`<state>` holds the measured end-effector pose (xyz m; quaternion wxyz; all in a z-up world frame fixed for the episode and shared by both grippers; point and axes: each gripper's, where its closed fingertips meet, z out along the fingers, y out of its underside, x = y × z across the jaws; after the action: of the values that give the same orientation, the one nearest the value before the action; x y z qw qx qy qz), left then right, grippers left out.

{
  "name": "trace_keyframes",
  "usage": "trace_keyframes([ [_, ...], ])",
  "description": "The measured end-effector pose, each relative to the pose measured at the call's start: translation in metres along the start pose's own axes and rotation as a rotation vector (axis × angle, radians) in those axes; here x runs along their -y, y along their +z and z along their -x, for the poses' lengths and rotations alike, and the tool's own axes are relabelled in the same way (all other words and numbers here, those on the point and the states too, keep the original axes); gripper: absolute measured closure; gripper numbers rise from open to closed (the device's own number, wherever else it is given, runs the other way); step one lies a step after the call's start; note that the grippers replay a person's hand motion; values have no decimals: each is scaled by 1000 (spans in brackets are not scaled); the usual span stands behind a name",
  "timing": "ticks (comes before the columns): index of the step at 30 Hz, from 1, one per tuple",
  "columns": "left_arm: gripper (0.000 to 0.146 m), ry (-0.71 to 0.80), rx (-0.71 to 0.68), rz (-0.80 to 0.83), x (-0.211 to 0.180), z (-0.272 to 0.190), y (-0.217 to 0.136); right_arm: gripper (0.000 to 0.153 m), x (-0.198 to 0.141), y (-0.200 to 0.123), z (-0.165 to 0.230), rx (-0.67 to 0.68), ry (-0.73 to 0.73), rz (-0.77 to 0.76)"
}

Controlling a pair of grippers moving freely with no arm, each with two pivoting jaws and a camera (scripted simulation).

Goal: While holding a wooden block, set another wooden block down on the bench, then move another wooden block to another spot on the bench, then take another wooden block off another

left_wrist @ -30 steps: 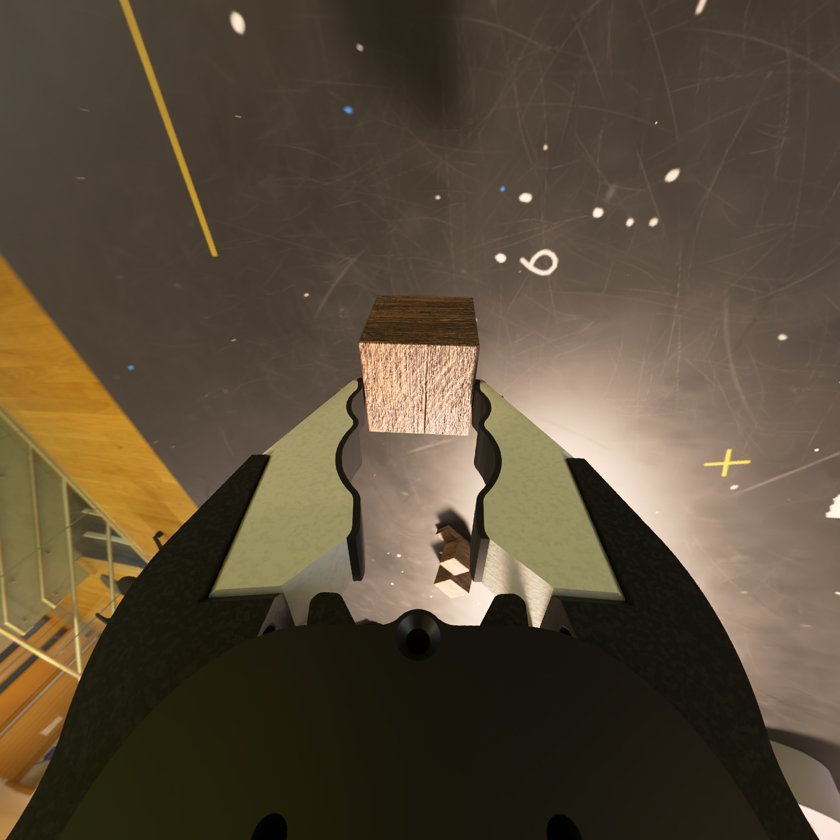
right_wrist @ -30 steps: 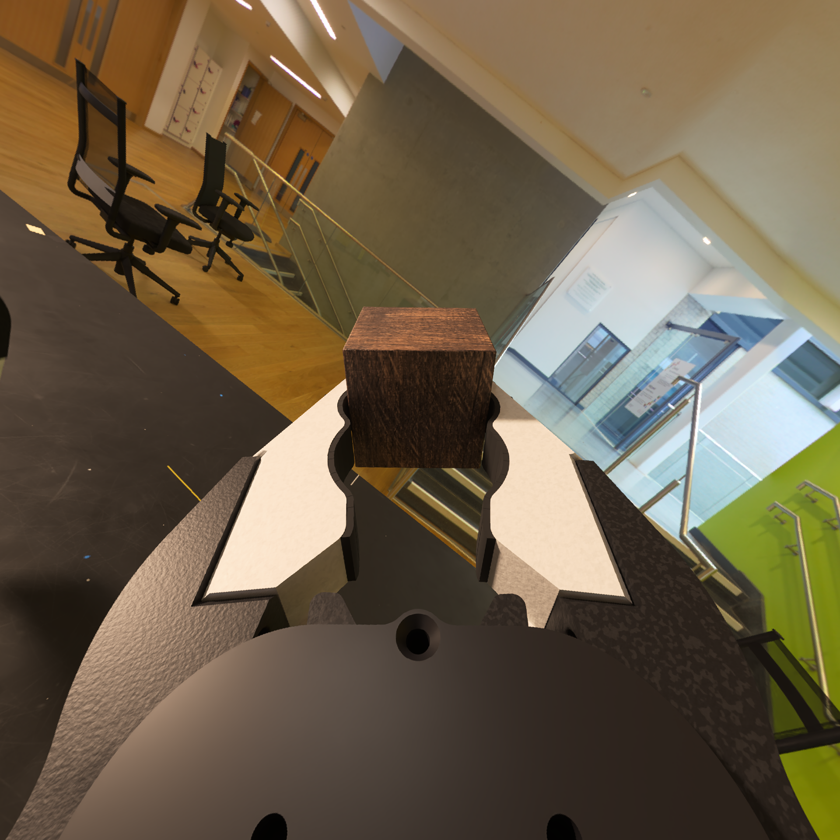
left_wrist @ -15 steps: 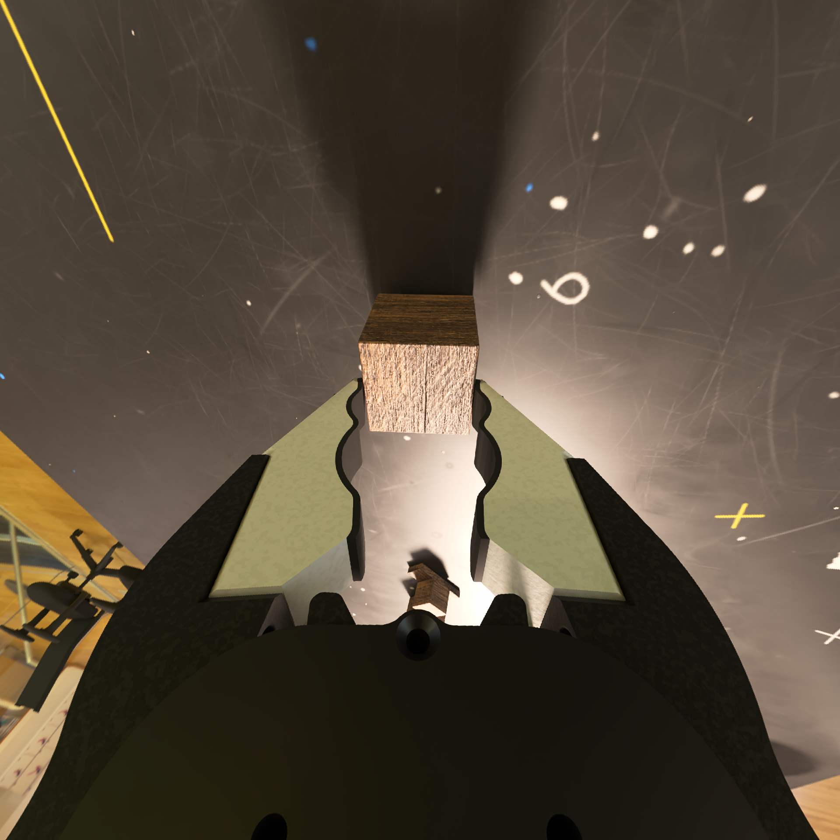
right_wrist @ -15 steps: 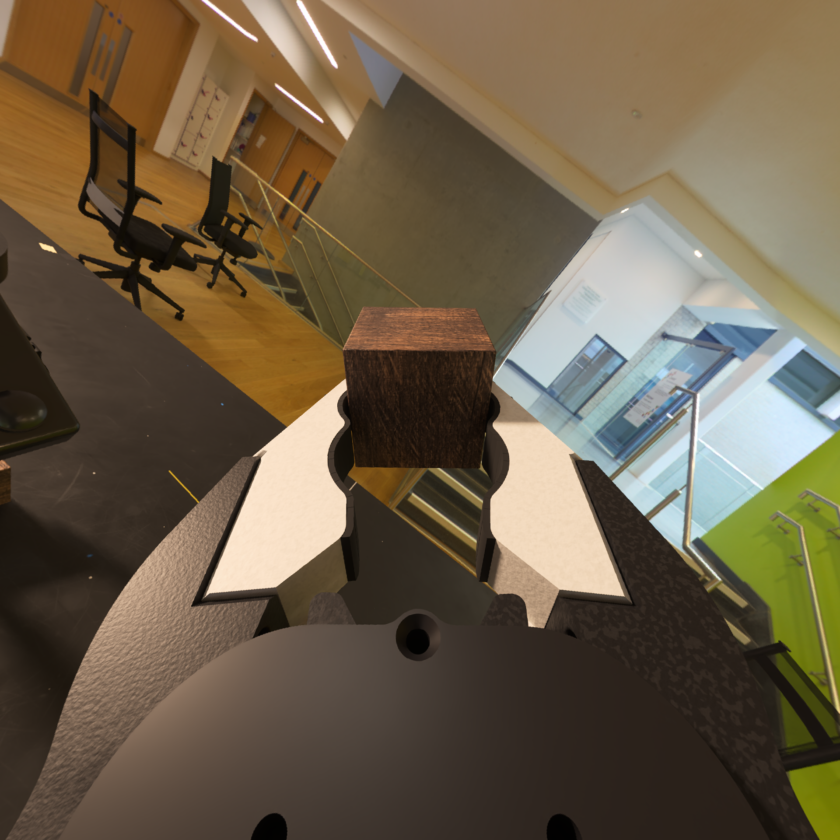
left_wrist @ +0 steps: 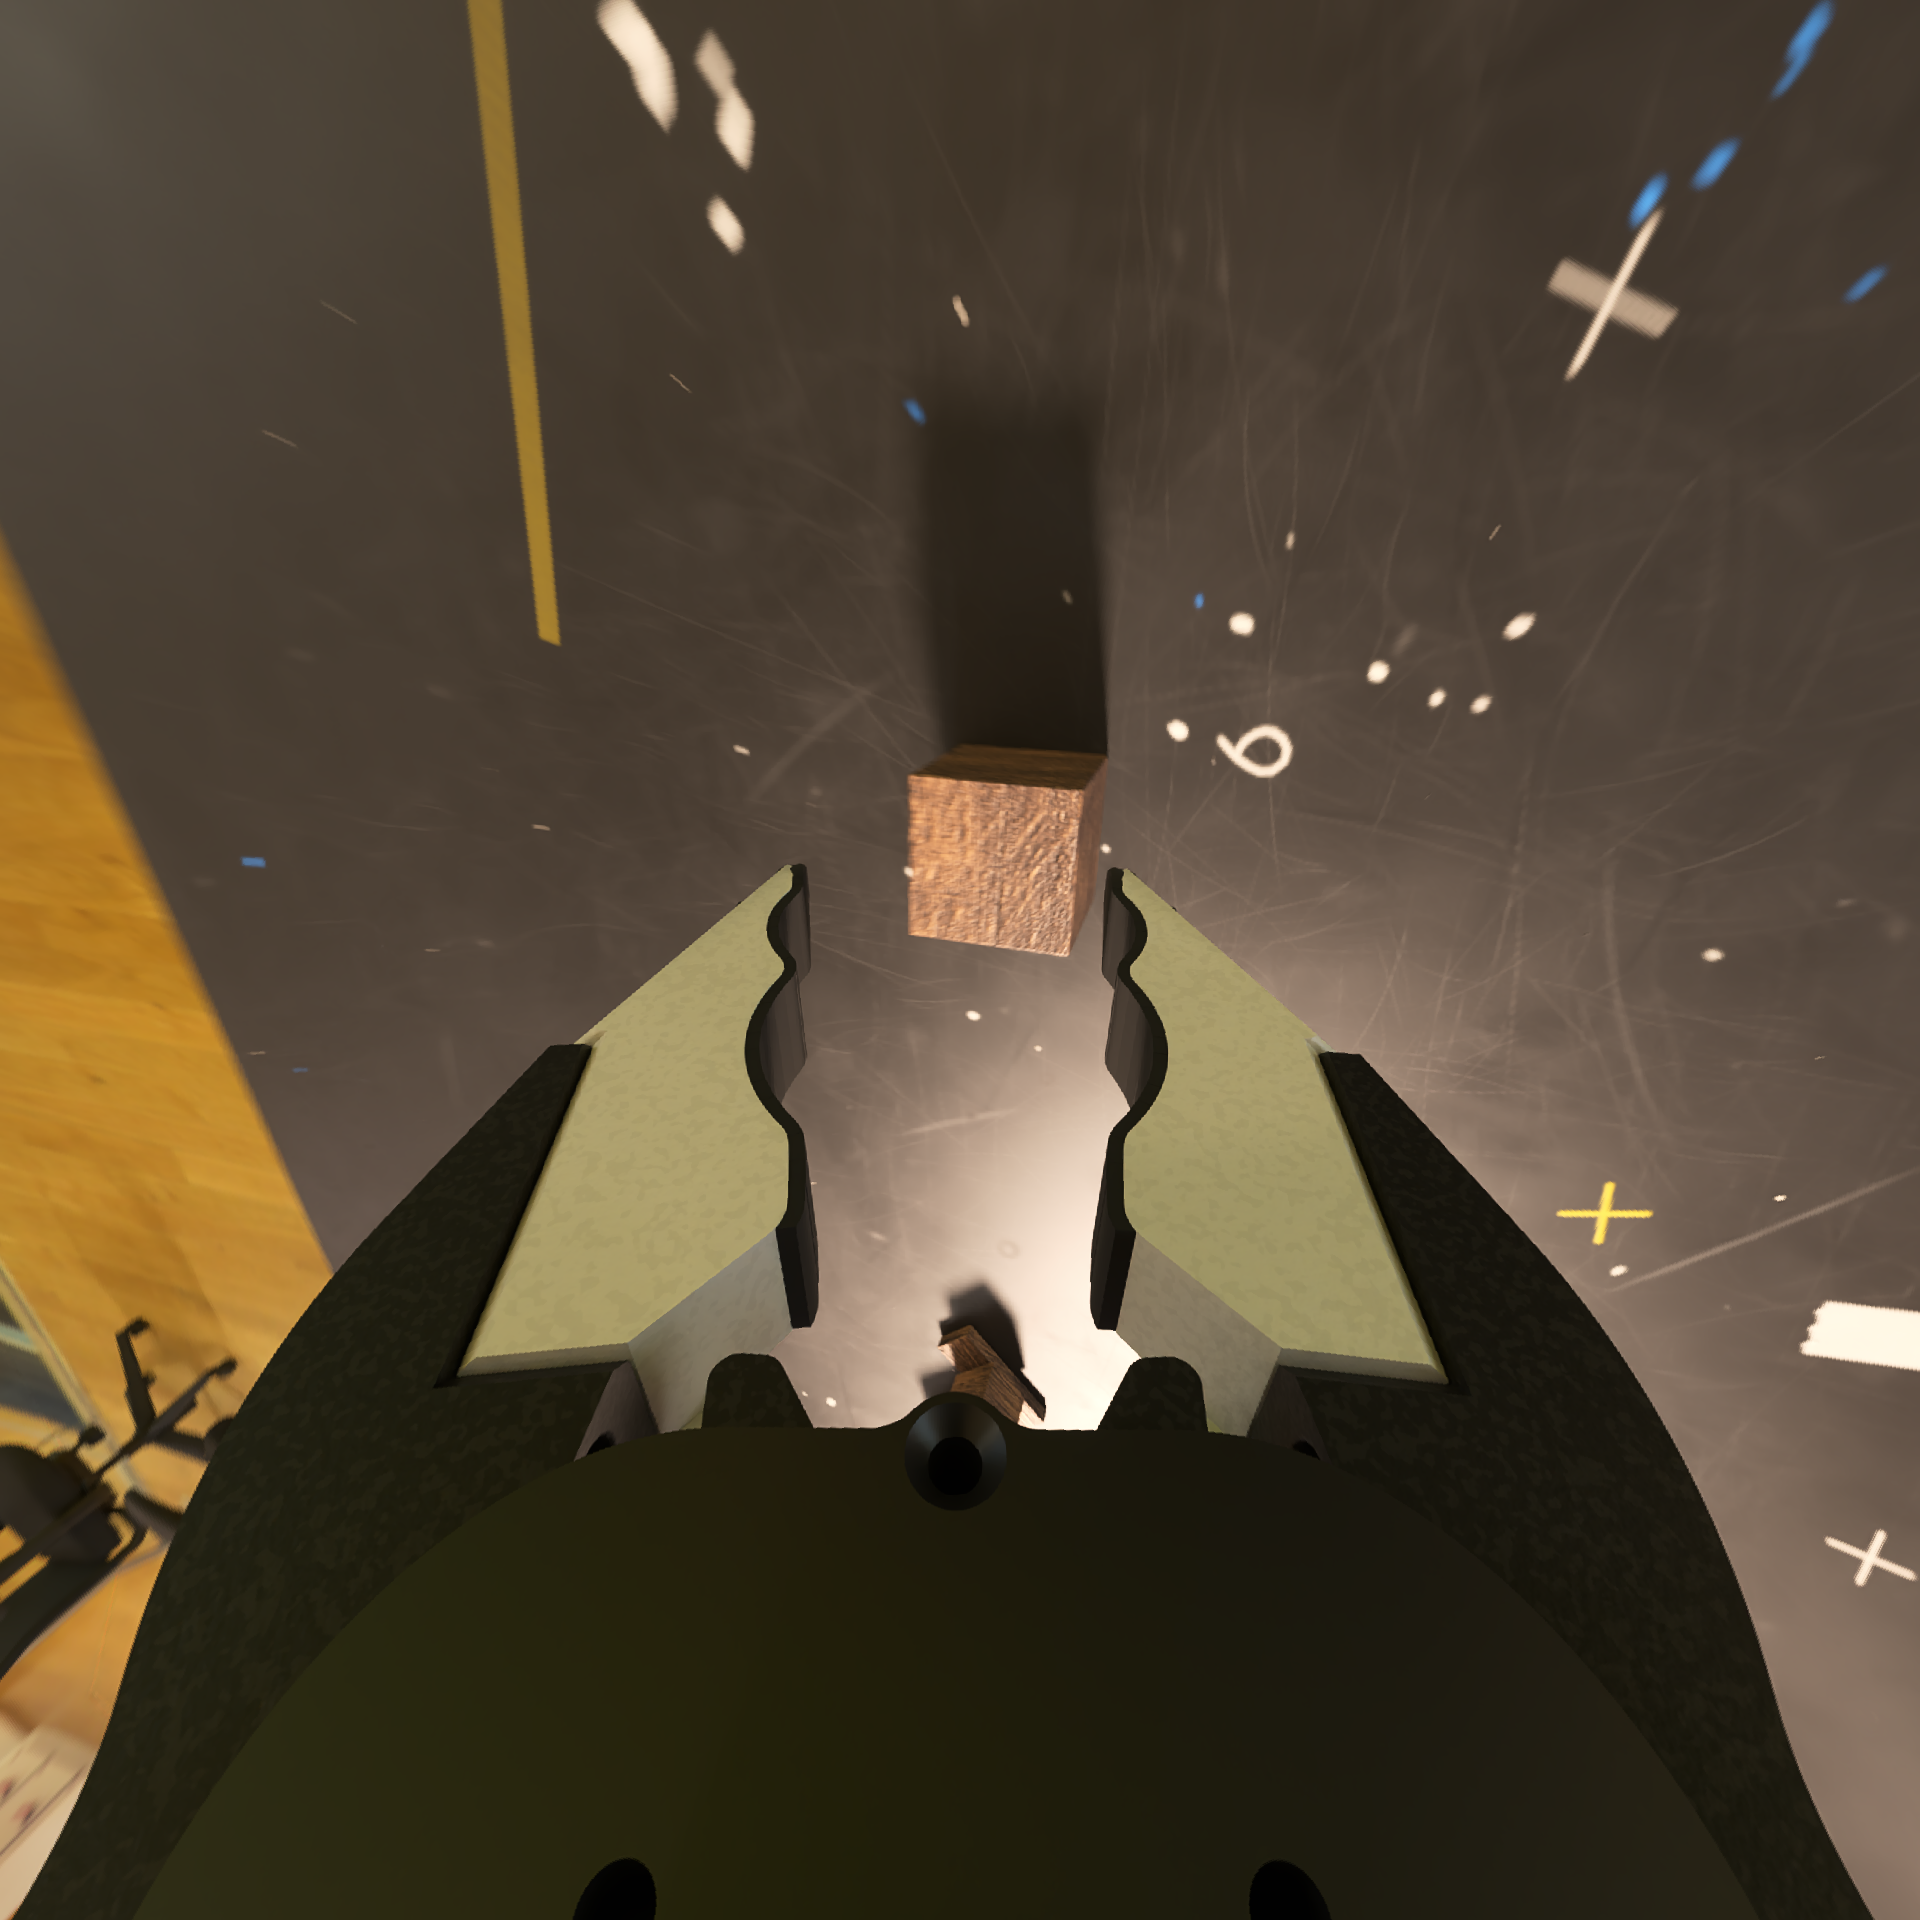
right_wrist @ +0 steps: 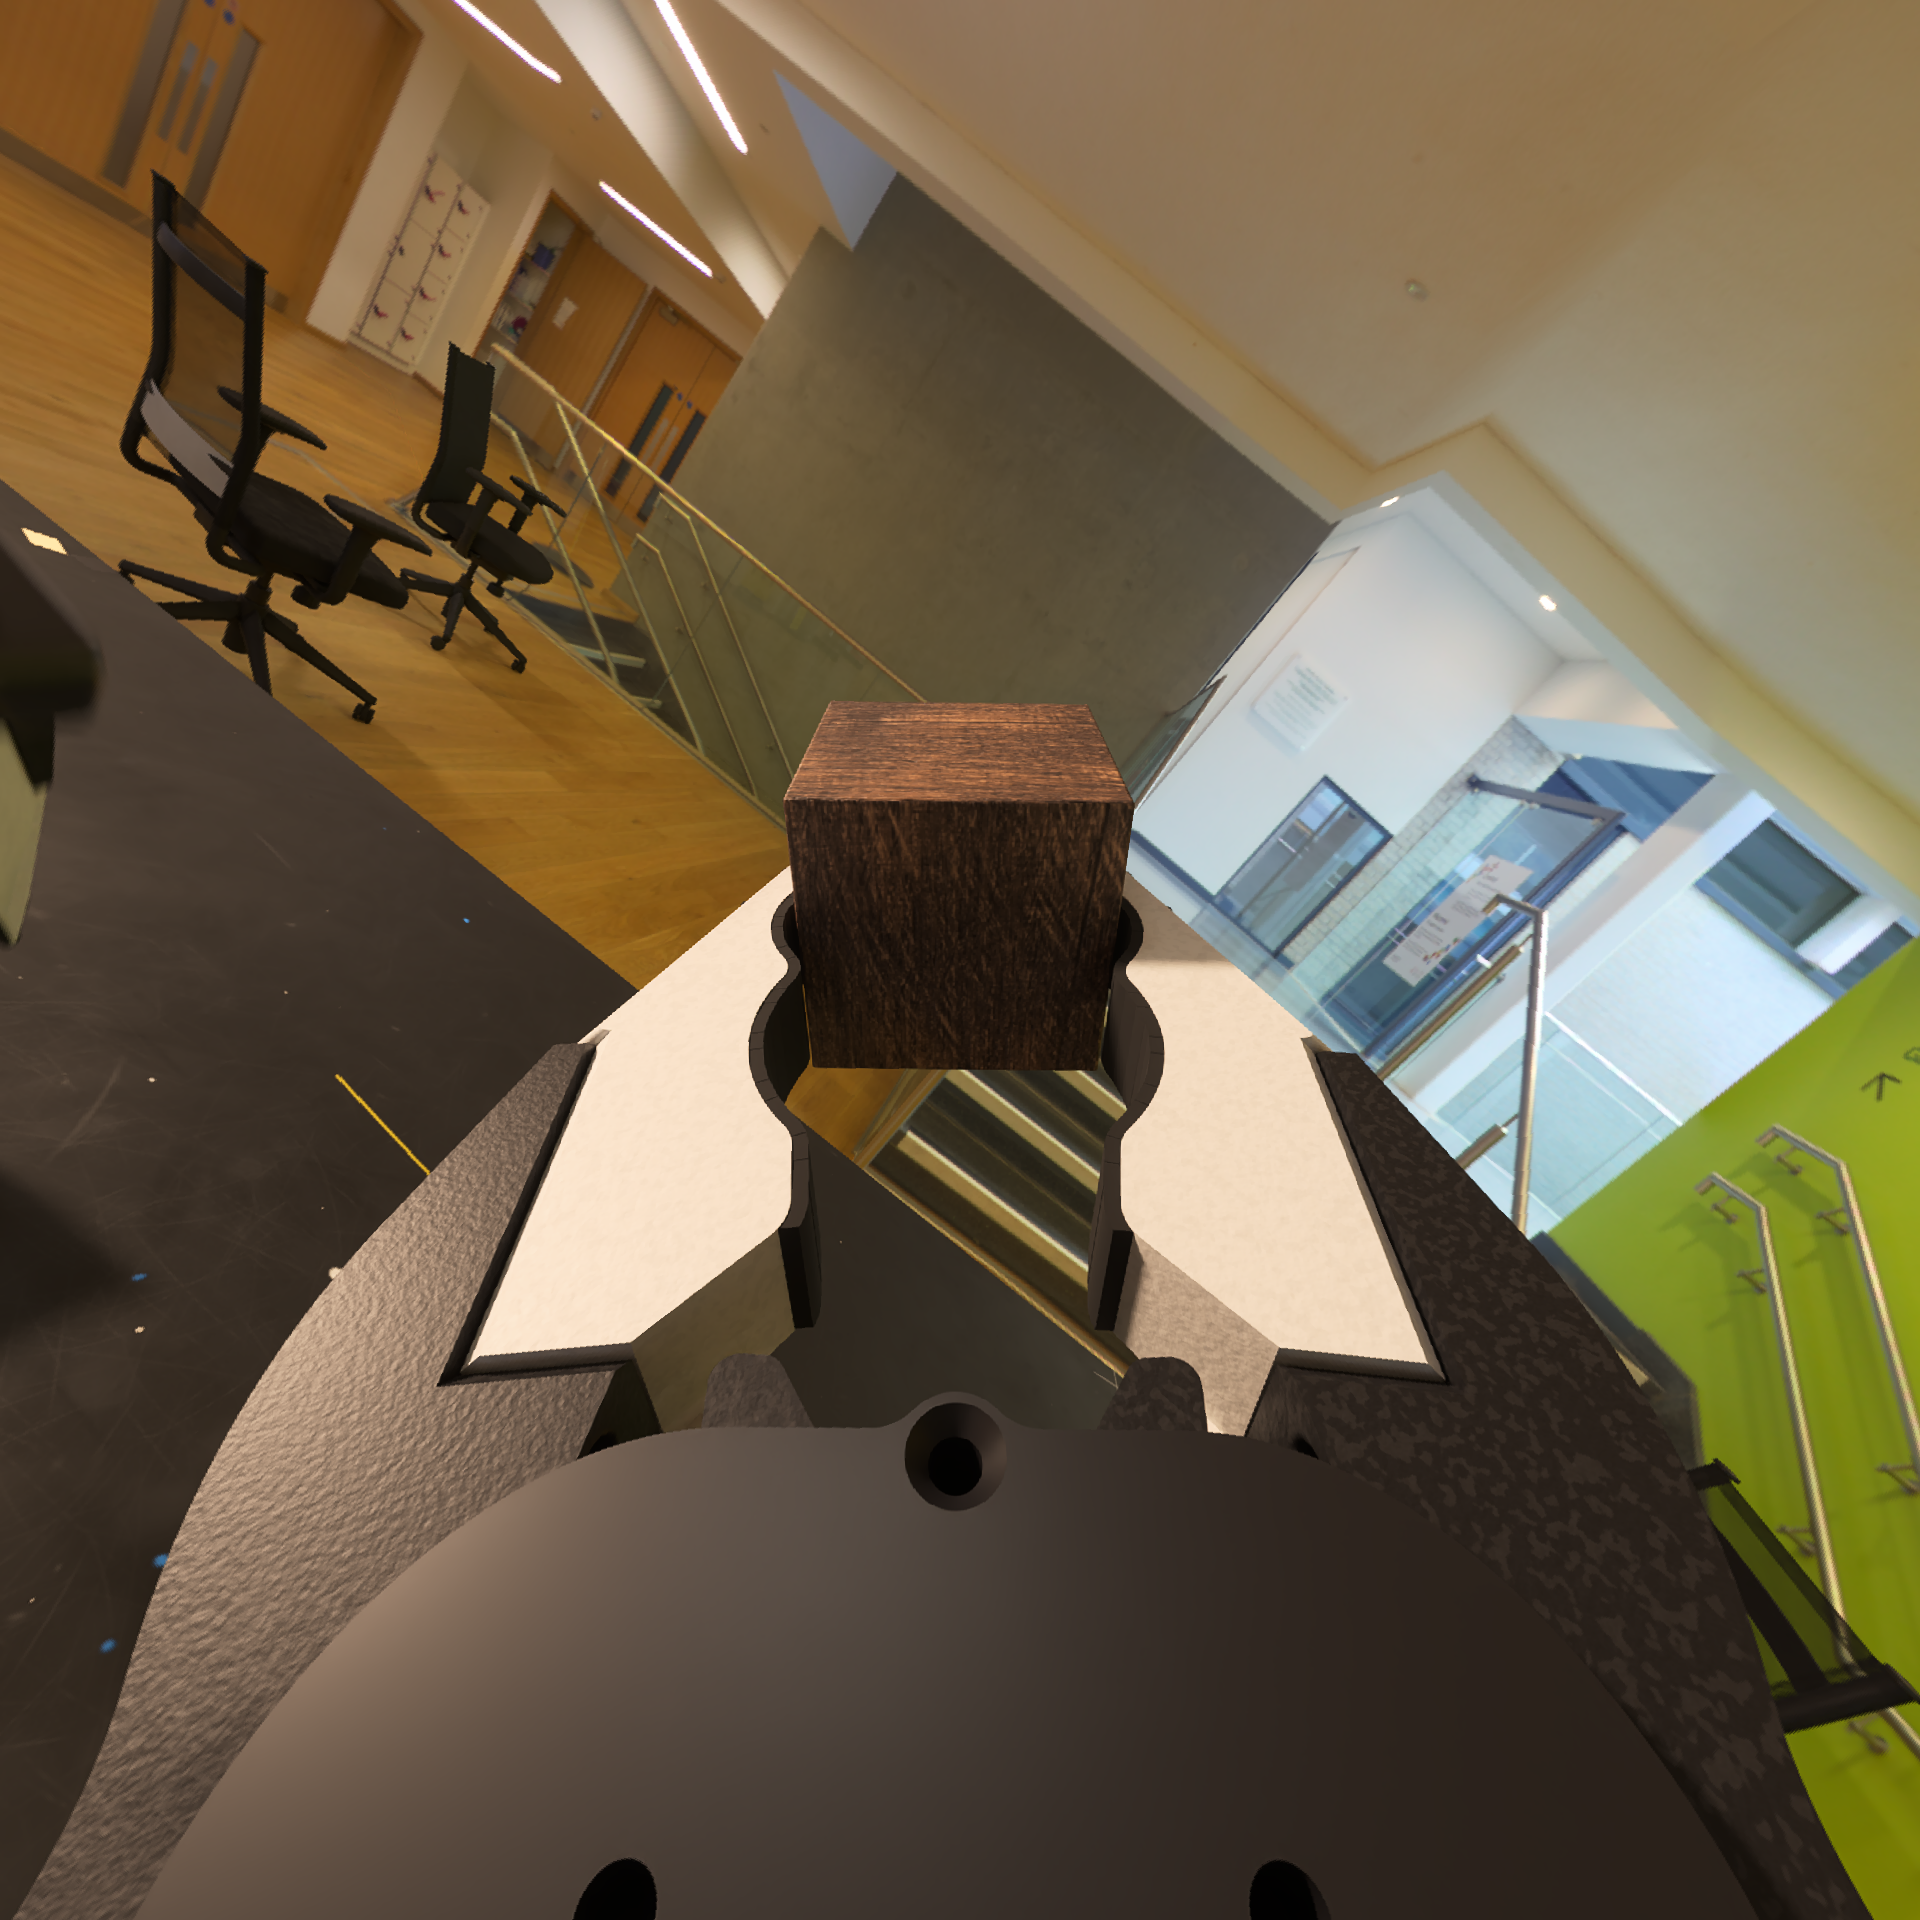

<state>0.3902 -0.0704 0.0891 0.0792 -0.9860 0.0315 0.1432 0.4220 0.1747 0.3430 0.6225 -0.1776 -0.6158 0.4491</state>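
Observation:
In the left wrist view a light brown wooden block [left_wrist: 997,852] rests on the dark scratched bench [left_wrist: 1455,935], just beyond my fingertips. My left gripper [left_wrist: 951,883] is open and empty, its jaws apart and clear of the block. Farther off, between the finger bases, a small pile of wooden blocks [left_wrist: 982,1382] lies on the bench, partly hidden by the gripper body. In the right wrist view my right gripper [right_wrist: 956,925] is shut on a dark brown wooden block [right_wrist: 956,894] and holds it in the air, tilted, above the bench [right_wrist: 208,1039].
A yellow line [left_wrist: 514,312] and chalk marks cross the bench. The bench edge and wooden floor [left_wrist: 104,1039] lie to the left. Two office chairs [right_wrist: 260,499] and a glass railing [right_wrist: 707,603] stand beyond the bench. The other gripper [right_wrist: 21,748] shows at the left edge.
My left gripper has opened and let go of the light block, which now rests on the bench, and has drawn back a little. The right gripper still holds the dark block, slightly shifted.

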Motion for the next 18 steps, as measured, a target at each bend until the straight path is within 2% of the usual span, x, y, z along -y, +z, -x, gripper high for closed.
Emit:
trace_keyframes([
  [3, 86, -56, 102, -176, 7, 17, -59, 97, 1, -2, -2, -3, 3, -12],
  [5, 83, -128, 184, -247, -10, 35, -97, 97, 0, -4, -3, -7, 6, -13],
  [7, 80, -210, 268, -244, -47, 52, -123, 97, 0, -5, -4, -9, 3, -11],
  [9, 78, -288, 325, -163, -99, 63, -132, 97, 0, -7, -5, -11, -1, -10],
  [11, 78, -357, 308, -63, -153, 61, -119, 97, 1, -7, -5, -11, -5, -12],
  [14, 83, -471, 210, 87, -225, 44, -77, 97, 1, -7, -4, -11, -11, -11],
  [18, 91, -586, 110, 208, -278, 21, -23, 97, -3, -5, -1, -3, -19, 10],
])
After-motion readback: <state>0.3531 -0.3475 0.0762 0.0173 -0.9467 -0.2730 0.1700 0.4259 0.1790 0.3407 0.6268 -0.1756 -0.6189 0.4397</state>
